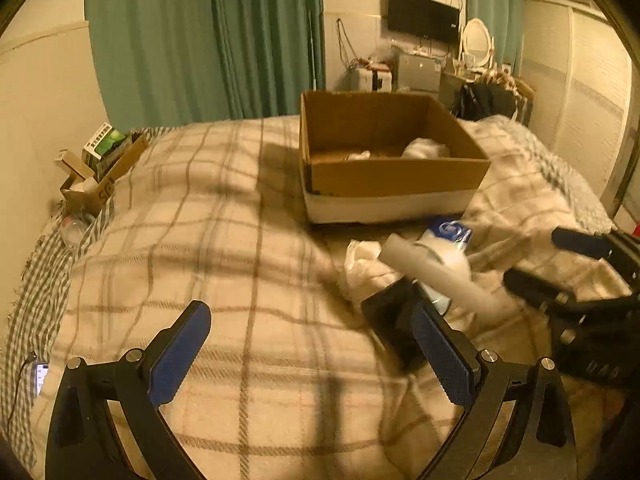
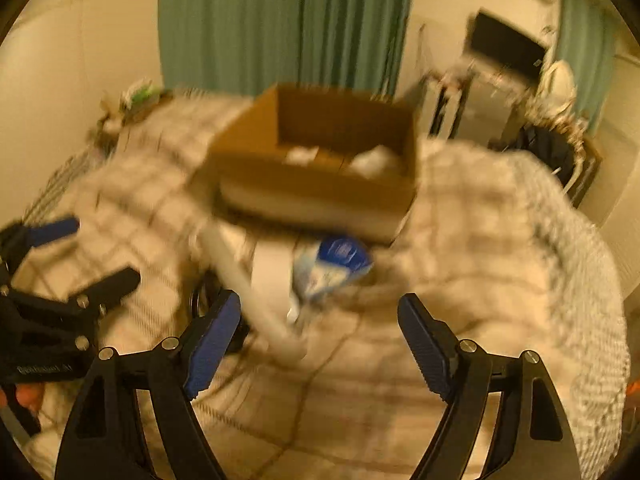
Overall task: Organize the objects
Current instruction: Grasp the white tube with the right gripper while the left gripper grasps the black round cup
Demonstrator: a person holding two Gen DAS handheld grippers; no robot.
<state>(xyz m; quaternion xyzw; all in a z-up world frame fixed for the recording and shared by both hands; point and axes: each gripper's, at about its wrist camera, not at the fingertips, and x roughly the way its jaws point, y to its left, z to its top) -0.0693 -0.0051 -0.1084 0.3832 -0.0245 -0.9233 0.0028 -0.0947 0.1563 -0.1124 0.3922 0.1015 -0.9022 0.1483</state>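
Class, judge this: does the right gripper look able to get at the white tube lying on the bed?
Probably yes. The right gripper is open, and the white tube lies just ahead of its left finger with nothing over it, though the picture is blurred.

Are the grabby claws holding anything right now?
No. The left gripper and right gripper are both open and empty. The white tube and blue-and-white bottle just lie on the blanket.
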